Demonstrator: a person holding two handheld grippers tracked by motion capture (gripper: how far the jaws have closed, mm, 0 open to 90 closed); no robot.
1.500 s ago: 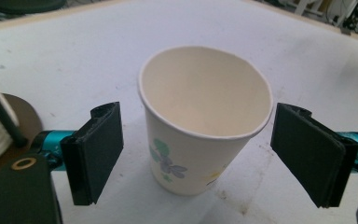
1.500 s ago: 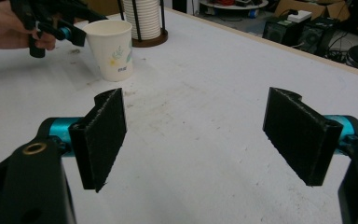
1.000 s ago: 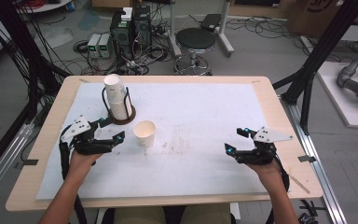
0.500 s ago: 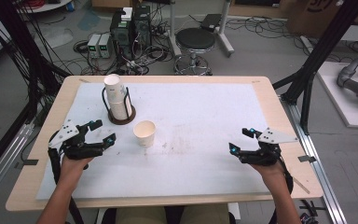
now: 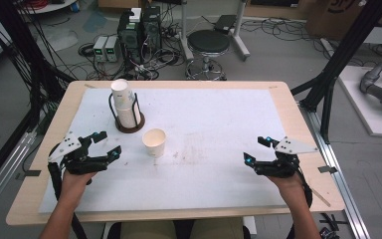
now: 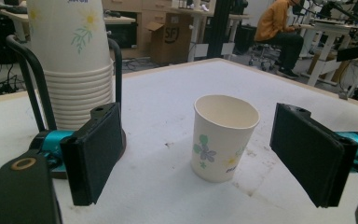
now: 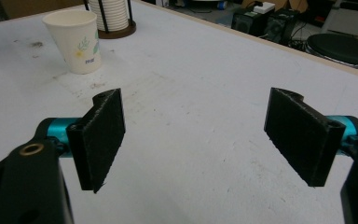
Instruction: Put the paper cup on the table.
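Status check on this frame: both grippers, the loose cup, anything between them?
Left gripper open, empty, aimed at the single paper cup. Right gripper open, empty, over bare mat. Cup upright, beside the cup stack in its holder. Nothing between left gripper and cup.

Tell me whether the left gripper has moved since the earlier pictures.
Yes. The left gripper first pulled back from the cup holder, then returned partway.

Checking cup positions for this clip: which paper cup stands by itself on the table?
The flowered paper cup standing mouth-up on the white mat; the other cups are nested upside down in the stack inside the black holder.
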